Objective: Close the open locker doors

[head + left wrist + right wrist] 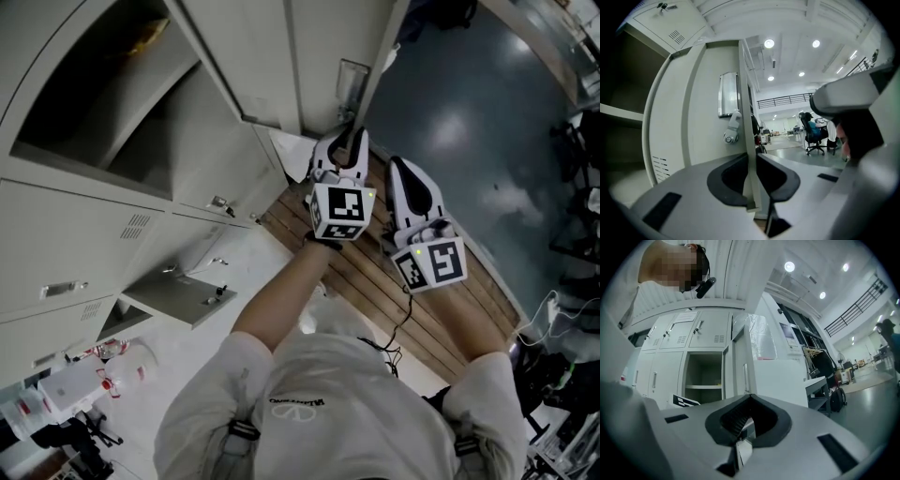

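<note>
left gripper [751,180] parted astride locker door [704,133] edge; right gripper [747,422] closed

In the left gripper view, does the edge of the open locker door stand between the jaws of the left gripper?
Yes, the door edge runs down into the gap between the parted jaws of the left gripper.

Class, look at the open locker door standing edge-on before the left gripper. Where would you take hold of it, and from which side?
Grip the open locker door by its free vertical edge, below the latch, coming straight on so one jaw lies on each face. It is a thin flat sheet, edge-on to the left gripper, whose parted jaws straddle it.
</note>
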`<state>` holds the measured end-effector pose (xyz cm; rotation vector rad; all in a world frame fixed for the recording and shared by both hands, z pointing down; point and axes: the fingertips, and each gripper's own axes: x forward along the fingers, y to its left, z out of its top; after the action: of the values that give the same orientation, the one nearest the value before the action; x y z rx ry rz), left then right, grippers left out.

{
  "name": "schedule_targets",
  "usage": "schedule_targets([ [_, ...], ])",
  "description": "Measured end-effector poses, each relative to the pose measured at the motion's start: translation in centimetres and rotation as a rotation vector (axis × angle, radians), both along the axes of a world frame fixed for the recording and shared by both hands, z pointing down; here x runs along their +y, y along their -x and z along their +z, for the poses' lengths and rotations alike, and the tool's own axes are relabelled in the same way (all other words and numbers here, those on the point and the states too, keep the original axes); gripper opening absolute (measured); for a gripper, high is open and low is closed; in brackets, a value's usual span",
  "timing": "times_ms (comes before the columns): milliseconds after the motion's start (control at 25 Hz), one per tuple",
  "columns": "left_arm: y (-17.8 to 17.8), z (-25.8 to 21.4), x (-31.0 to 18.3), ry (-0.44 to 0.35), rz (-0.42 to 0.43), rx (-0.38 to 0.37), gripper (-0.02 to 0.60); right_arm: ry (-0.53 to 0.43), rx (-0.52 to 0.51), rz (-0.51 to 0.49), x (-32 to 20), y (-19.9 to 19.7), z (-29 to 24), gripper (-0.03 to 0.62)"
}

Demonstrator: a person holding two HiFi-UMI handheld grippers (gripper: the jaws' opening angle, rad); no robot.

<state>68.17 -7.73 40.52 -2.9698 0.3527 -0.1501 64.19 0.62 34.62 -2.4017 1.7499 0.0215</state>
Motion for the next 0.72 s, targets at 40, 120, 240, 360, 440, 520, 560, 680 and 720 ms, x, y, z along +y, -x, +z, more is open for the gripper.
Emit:
schedule_targets([
  [40,0.0,0.0,-0.1,0.005,-0.006,0.003,0.056,-0.004,0.003,-0.003,0.0,0.0,-0.2,0.011],
  [120,0.5,-0.1,0.1,0.024,0.006,0.014,0.051,-0.014,0.011,-0.024,-0.1,0.2,-0.9,0.011],
  [240,3.0,-0.3,1.0,0.073,0.056,0.047,0.046,-0.026,0.026,-0.100,-0.5,1.3,-2.0,0.011],
  [360,7.8,-0.6,1.6,0.108,0.101,0.076,0.046,-0.039,0.033,-0.239,-1.4,3.6,-3.1,0.043],
  [440,11.5,-0.9,1.5,0.107,0.118,0.090,0.051,-0.052,0.028,-0.348,-2.1,5.7,-3.8,0.063],
  [520,14.9,-1.3,0.9,0.102,0.121,0.100,0.054,-0.059,0.033,-0.453,-3.2,8.0,-4.6,0.081],
  [560,16.5,-1.3,0.5,0.105,0.121,0.093,0.058,-0.062,0.038,-0.499,-3.8,9.2,-5.1,0.089],
  [680,20.4,-1.1,-1.0,0.102,0.112,0.062,0.060,-0.077,0.052,-0.634,-6.4,13.4,-6.4,0.131],
  [720,21.5,-1.1,-1.6,0.096,0.098,0.057,0.060,-0.078,0.063,-0.686,-7.5,14.9,-6.6,0.147],
])
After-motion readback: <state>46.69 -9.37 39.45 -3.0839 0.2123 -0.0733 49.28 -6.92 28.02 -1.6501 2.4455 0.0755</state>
